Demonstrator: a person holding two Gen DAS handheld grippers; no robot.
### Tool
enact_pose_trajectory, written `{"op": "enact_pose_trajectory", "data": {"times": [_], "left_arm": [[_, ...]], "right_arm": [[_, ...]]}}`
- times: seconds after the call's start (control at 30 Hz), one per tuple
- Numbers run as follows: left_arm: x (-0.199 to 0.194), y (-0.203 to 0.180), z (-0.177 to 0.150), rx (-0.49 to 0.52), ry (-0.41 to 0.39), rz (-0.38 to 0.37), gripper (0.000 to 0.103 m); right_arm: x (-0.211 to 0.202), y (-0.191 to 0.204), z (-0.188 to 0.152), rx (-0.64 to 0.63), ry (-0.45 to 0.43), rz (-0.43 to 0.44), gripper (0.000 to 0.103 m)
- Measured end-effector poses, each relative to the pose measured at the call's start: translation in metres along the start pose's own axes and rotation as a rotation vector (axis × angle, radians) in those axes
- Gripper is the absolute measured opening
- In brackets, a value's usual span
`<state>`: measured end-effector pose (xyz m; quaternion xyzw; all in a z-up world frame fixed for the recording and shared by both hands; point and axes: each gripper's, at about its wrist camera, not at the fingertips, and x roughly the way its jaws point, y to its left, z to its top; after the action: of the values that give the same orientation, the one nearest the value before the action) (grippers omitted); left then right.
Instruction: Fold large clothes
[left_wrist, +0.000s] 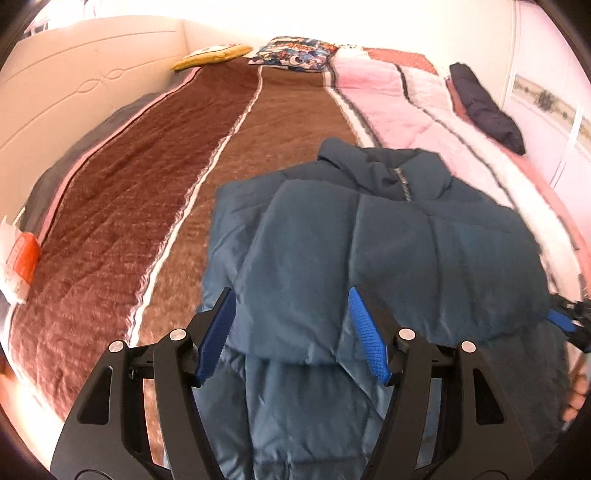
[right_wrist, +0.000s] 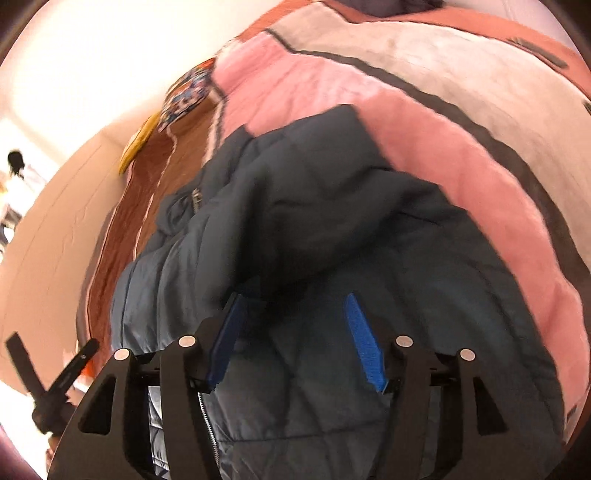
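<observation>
A dark blue puffer jacket (left_wrist: 369, 236) lies on the bed with its collar and zipper at the far end and a sleeve folded across its front. My left gripper (left_wrist: 291, 299) is open, its jaws standing wide over the folded sleeve's near edge. The jacket also fills the right wrist view (right_wrist: 314, 229), bunched and blurred. My right gripper (right_wrist: 291, 302) is open over the jacket's quilted fabric, gripping nothing that I can see. The right gripper's blue tip (left_wrist: 561, 319) shows at the left wrist view's right edge.
The bed has a brown striped blanket (left_wrist: 122, 221) on the left and a pink and white quilt (left_wrist: 399, 96) on the right. A dark folded garment (left_wrist: 484, 107) lies on the quilt. Pillows (left_wrist: 291, 51) sit at the far end. A headboard wall (left_wrist: 74, 85) runs along the left.
</observation>
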<state>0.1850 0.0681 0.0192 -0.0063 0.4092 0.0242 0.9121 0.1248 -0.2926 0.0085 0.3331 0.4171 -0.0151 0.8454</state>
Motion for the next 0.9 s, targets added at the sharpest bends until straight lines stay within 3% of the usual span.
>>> {"op": "enact_pose_trajectory", "data": {"times": [0.23,0.3,0.4,0.47,0.57,0.67,0.9], "left_arm": [[0.027,-0.004,0.0,-0.016,0.042,0.026,0.063],[0.035,-0.003,-0.004,-0.02,0.063,0.039,0.063],[0.05,0.004,-0.01,-0.059,0.113,0.04,0.063],[0.057,0.009,-0.013,-0.087,0.133,0.039,0.065],[0.063,0.011,-0.016,-0.09,0.137,0.037,0.066],[0.065,0.01,-0.018,-0.08,0.134,0.044,0.067],[0.066,0.009,-0.017,-0.068,0.124,0.054,0.067]], "right_arm": [[0.003,0.007,-0.001,-0.023,-0.002,0.005,0.059],[0.009,0.022,-0.002,-0.073,-0.002,0.021,0.048],[0.028,0.038,0.001,-0.158,0.019,-0.035,0.027],[0.042,0.04,0.002,-0.19,0.037,-0.099,0.023],[0.054,0.031,0.002,-0.179,0.053,-0.165,0.023],[0.06,0.022,0.0,-0.177,0.067,-0.173,0.021],[0.031,0.024,-0.005,-0.193,0.011,-0.19,0.021]]}}
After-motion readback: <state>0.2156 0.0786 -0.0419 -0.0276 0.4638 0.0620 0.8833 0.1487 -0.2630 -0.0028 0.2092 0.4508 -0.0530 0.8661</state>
